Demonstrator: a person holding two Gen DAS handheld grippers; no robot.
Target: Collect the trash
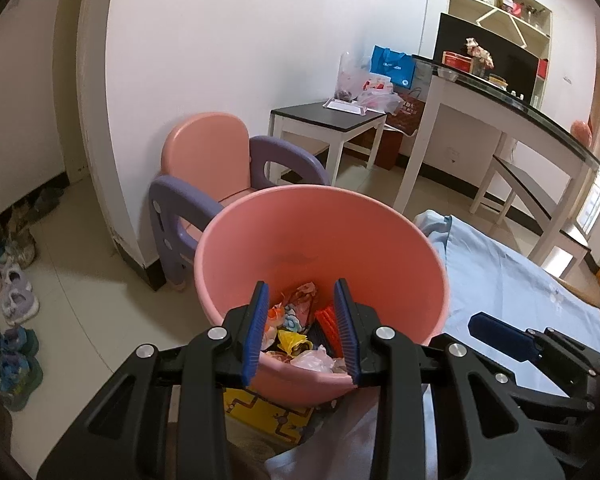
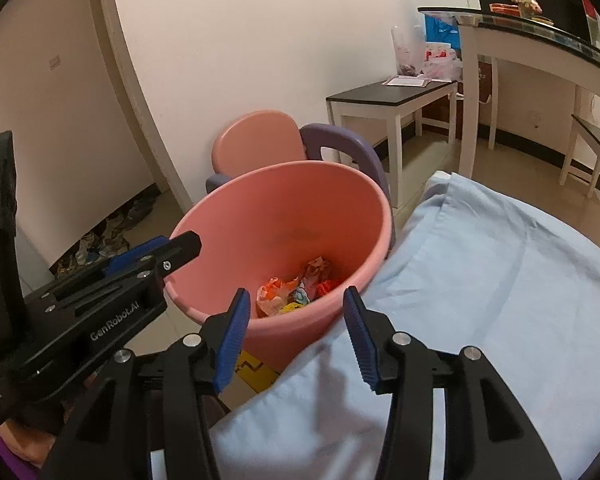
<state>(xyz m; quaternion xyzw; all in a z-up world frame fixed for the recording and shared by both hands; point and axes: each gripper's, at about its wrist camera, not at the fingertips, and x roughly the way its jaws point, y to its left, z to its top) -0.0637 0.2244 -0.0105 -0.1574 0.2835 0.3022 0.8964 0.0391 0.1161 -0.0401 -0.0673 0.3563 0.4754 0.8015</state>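
A pink bin [image 1: 284, 240] stands on the floor beside a table draped in a pale blue cloth [image 1: 512, 280], and both grippers hang over its near rim. The left gripper [image 1: 302, 332] has its jaws parted with nothing between the blue pads; through the gap shows the trash [image 1: 296, 328] at the bottom of the bin: crumpled wrappers in orange, yellow, white and a printed one, plus a red ribbed piece. The right gripper [image 2: 296, 338] is also parted, a little wider, and empty; it sits over the spot where the bin's rim meets the cloth edge, with the trash lying deeper in the bin ahead of its tips. In the right view the left gripper reaches in from the left, its tip just above the bin's left rim. Behind the bin stands a small pink chair [image 1: 208, 152] with purple arms, close against the white wall. A low dark-topped side table [image 1: 328, 114] stands farther back with bags on it, and a taller glass-topped table [image 1: 540, 120] runs along the right. Shoes [image 1: 8, 280] lie in a row on the floor at the left.
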